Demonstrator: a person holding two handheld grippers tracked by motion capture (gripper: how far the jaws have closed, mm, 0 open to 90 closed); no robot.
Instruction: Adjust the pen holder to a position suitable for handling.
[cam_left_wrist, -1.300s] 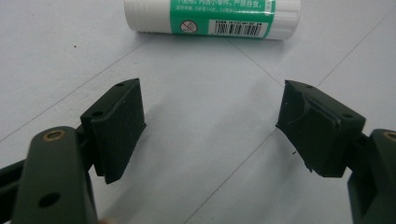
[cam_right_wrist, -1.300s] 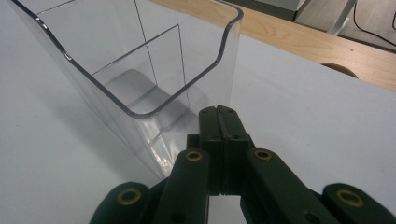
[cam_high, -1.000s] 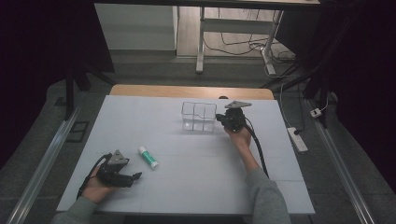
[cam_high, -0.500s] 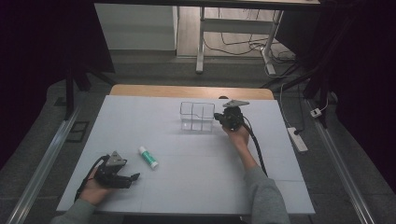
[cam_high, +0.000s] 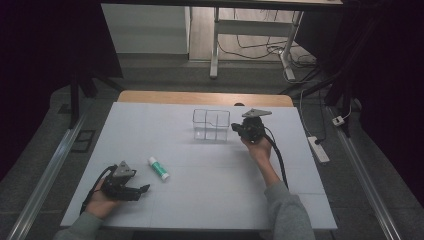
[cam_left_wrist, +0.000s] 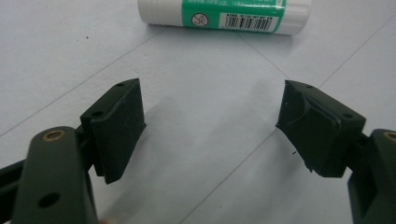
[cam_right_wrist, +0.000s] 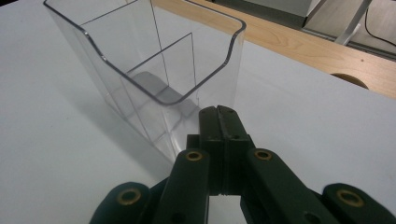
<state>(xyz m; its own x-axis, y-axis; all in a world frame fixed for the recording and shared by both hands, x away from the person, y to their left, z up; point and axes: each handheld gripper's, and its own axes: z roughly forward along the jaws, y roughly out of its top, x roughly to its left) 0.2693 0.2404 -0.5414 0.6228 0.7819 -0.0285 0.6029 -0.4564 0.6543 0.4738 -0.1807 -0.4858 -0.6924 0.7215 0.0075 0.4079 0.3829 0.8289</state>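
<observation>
Dim room around a pale grey-white surface (cam_high: 210, 190), with a strip of bare wood along its far edge and cables on the floor beyond.

Your left claw (cam_high: 142, 190) sits at the near left of the surface, held low in your left hand (cam_high: 102, 200). Its jaws stand wide apart with nothing between them; in the left gripper view (cam_left_wrist: 210, 123) only bare surface shows between the two black pads.

White cylindrical glue stick with a green label (cam_high: 158, 168) lies on its side just ahead of that claw, a short gap away, not touched. In the left gripper view it (cam_left_wrist: 224, 16) lies crosswise beyond the jaw tips, barcode facing up.

Clear plastic organiser box with inner dividers (cam_high: 211, 125) stands upright toward the far middle of the surface, well apart from the glue stick. Compartments look empty.

Your right claw (cam_high: 235, 127) is at the box's right side, held in your right hand (cam_high: 257, 147), cable trailing back along the forearm. Its jaws are pressed fully together, gripping nothing. In the right gripper view the closed tips (cam_right_wrist: 219, 114) sit right at the lower part of the box's near wall (cam_right_wrist: 187, 70); whether they actually touch the plastic you cannot tell.
</observation>
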